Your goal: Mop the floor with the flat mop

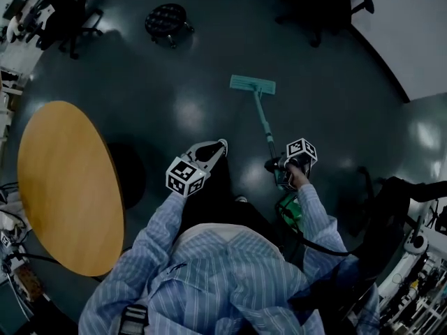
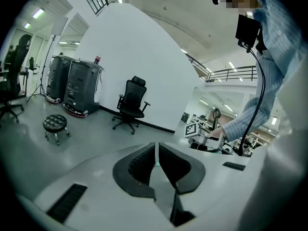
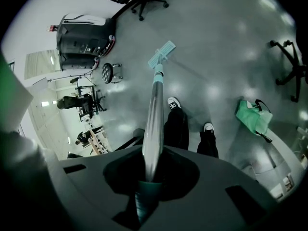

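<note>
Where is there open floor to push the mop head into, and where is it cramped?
Open floor lies between the mop head and the round wooden table, bounded farther out by the black stool. Another bare stretch runs right of the mop handle toward the white wall. Cramped: around the green bag by your feet and the equipment at lower right.

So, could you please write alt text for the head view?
The right tool grips the handle of a teal flat mop resting on the dark glossy floor; the left tool, shut and empty, hangs beside a round wooden table.
</note>
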The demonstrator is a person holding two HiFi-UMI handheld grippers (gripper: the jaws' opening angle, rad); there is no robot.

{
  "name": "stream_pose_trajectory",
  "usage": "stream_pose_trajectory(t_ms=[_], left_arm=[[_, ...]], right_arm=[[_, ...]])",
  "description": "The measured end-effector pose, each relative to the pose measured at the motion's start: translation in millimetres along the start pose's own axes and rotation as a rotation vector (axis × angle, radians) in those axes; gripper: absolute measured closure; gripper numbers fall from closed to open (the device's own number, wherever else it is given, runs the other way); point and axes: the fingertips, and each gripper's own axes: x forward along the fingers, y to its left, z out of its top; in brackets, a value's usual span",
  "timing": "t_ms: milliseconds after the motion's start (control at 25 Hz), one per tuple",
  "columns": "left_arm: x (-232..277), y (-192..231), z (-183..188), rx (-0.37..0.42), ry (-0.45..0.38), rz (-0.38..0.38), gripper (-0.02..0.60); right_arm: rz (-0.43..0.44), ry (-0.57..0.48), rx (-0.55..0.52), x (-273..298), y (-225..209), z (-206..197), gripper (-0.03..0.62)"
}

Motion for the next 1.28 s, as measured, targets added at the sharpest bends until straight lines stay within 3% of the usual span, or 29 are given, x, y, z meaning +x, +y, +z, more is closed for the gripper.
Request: stream_pose_trajectory(t_ms=[440, 760, 1040, 1280], left_arm=[[-34, -109, -40, -0.011, -0.091, 0.026, 0.555], [-68, -168, -81, -0.027, -0.102, 0.057, 0.555], [-98, -193, -102, -0.025, -0.071, 0.059, 0.555], [-99, -197, -95, 0.008, -0.07, 0.042, 0.555]], right_arm=[[0.011, 0.023, 0.001, 2, -97, -121, 0.539], [-0.009, 0.052, -0.026, -1, -159, -188, 0.54], [-0.017, 0.066, -0.021, 1, -189, -239, 0.54], [0.001, 0.061, -0.015, 4, -200, -262, 0.539]])
